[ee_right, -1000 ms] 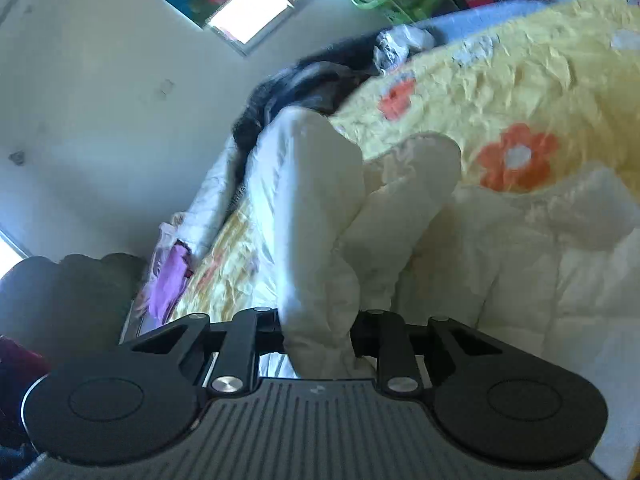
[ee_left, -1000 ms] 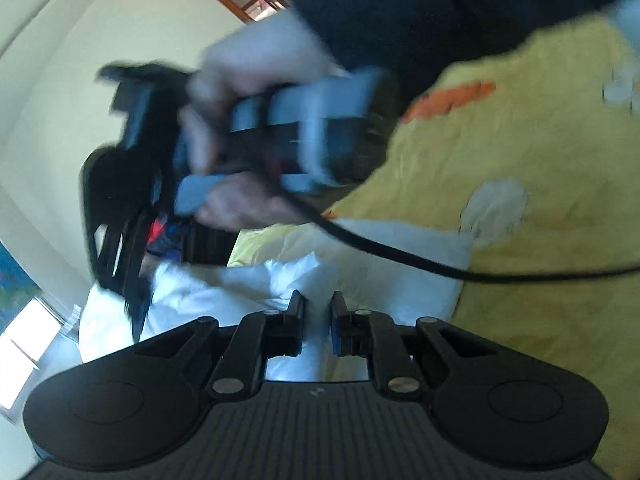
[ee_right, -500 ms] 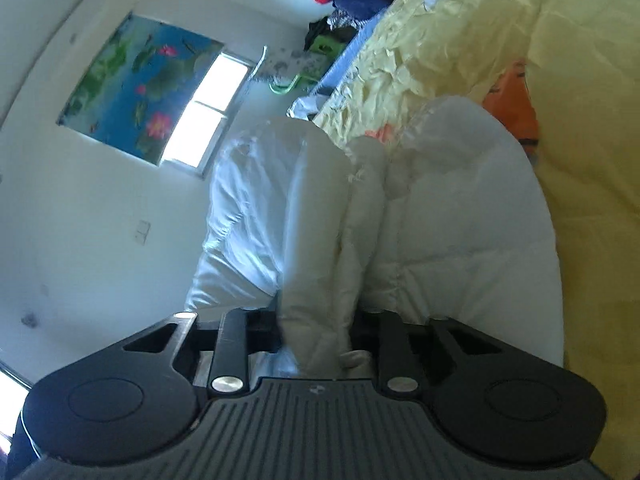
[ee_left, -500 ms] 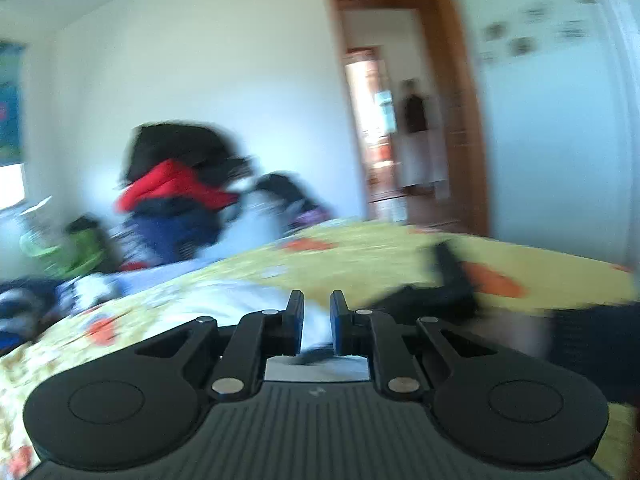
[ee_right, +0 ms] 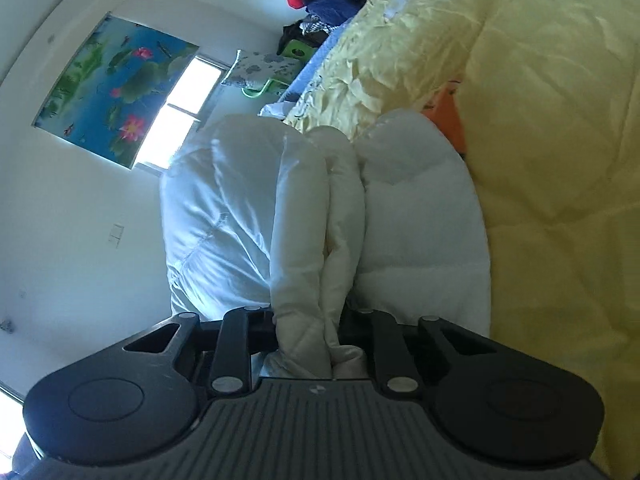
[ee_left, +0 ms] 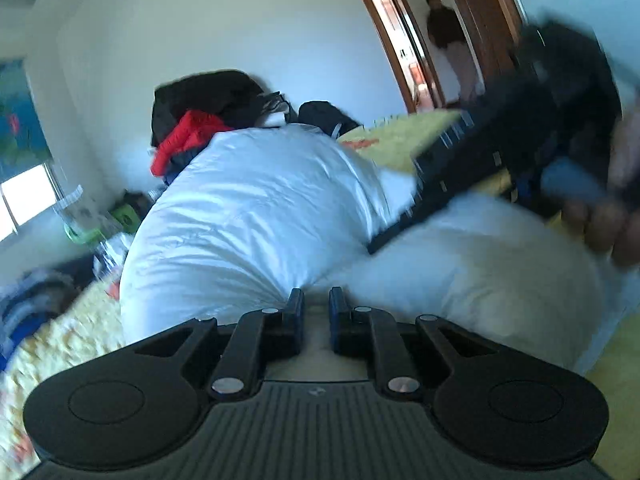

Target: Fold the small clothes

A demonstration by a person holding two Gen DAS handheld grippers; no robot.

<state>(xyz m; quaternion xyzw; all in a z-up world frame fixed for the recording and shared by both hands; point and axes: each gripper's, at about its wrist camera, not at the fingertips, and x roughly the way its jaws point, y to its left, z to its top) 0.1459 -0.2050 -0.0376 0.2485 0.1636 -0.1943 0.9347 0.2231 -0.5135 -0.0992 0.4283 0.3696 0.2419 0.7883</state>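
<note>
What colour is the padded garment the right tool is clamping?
White: the puffy quilted jacket is plain white, clearest in the right wrist view.

Puffy cloth, matt plastic

The white jacket is quilted, padded cloth with a slight satin sheen. The yellow bedspread is crinkled, matt cloth. Both the left gripper and right gripper look like matt black plastic with ribbed bases and small shiny metal pins. The door frame is glossy brown wood.

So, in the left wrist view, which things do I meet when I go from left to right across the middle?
window → red garment on the clothes pile → white padded jacket → right gripper → hand
</note>
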